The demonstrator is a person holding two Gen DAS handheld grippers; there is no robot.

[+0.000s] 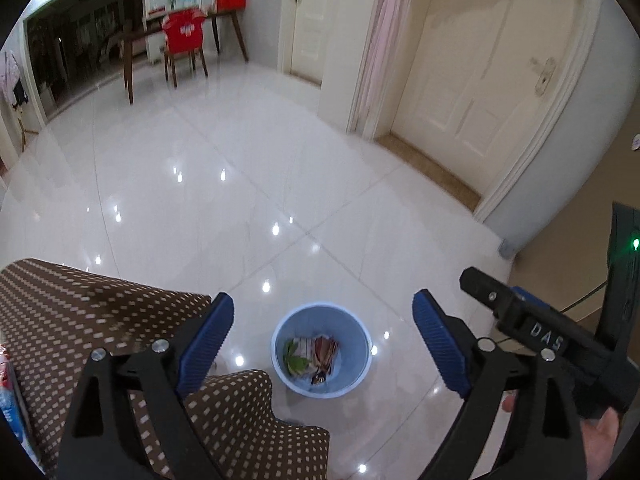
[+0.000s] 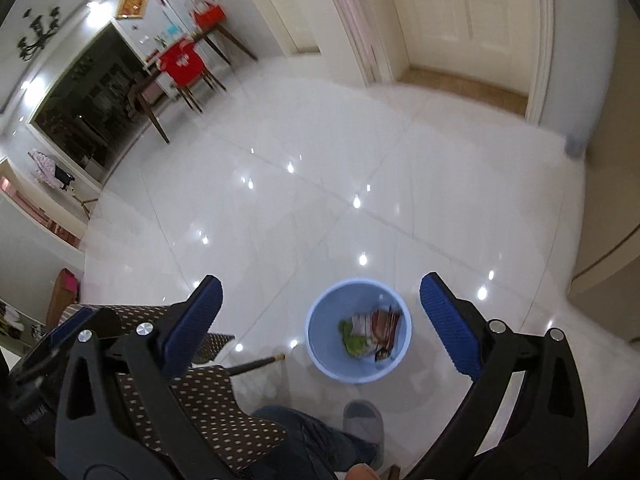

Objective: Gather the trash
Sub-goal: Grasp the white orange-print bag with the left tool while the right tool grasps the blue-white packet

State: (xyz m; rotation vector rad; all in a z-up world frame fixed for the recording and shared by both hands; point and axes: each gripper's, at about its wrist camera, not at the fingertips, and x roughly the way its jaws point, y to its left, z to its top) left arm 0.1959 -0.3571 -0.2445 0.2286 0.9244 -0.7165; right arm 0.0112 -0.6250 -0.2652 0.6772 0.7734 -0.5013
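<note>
Trash (image 1: 314, 356) lies inside the blue bin (image 1: 280, 354) on the floor off the counter's edge, both claws (image 1: 324, 344) (image 2: 320, 320) spread and empty above; next likely fetching more.

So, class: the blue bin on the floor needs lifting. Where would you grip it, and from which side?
Grip the bin by its rim, coming from above: it stands upright and open-topped, so one pad can go inside the thin wall, one outside. The near rim looks clear of the wrappers inside.
</note>
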